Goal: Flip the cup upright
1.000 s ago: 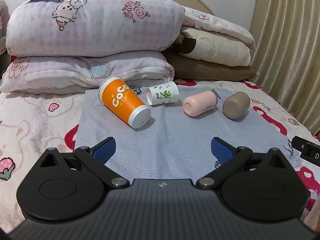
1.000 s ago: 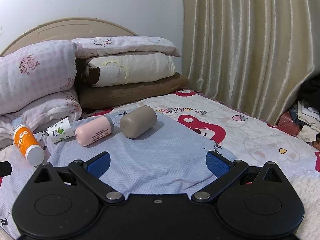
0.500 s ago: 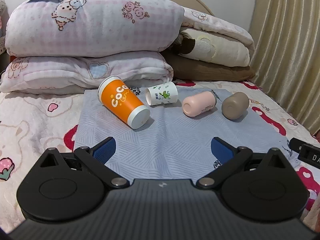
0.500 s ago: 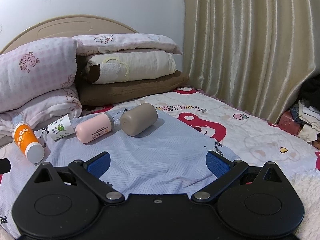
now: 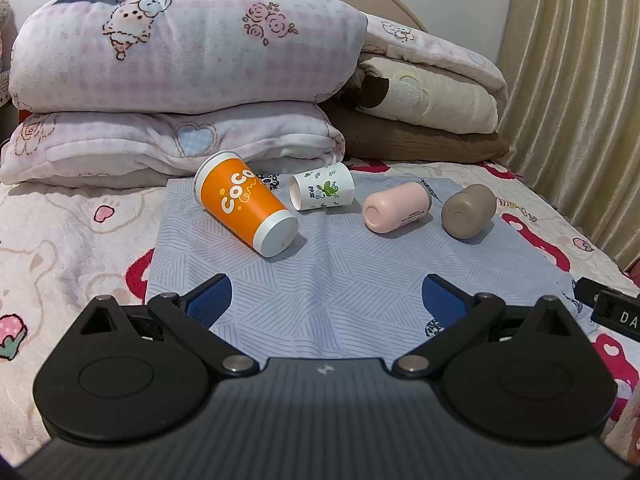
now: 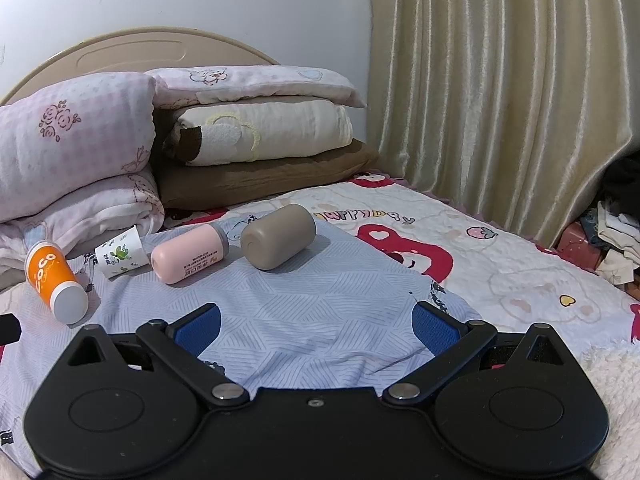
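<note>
Little has changed over the last second: both views have shifted only slightly, the cups sit a touch farther left in the right wrist view and marginally lower in the left one, and none of the 4 cups has moved on the cloth, so the task looks to be at its very start, with an approach under way and no cup chosen by contact yet. The grey patterned cloth [image 5: 352, 280] spreads over the cartoon-print bedspread [image 6: 520, 272], with stacked pillows and folded quilts [image 5: 180, 52] behind it and a beige curtain [image 6: 500, 100] to the right. All 4 cups lie on their sides on the far half of the cloth, in a rough row. The largest, the orange cup [image 5: 244, 210], is a tapered paper cup with white lettering and its white base toward the camera. Next in size is the taupe cup [image 6: 278, 236], a smooth rounded cylinder that will probably roll if nudged; it lies nearest the right gripper's line. Just beside it, apart from it, is the pink cup [image 6: 190, 254], with small print on its wall. The smallest is the white cup with green leaf print [image 5: 322, 186], close to the orange one. The left gripper [image 5: 326, 296] and the right gripper [image 6: 316, 324] both hang over the near part of the cloth with their blue-padded jaws spread wide and nothing between them, well short of every cup.
</note>
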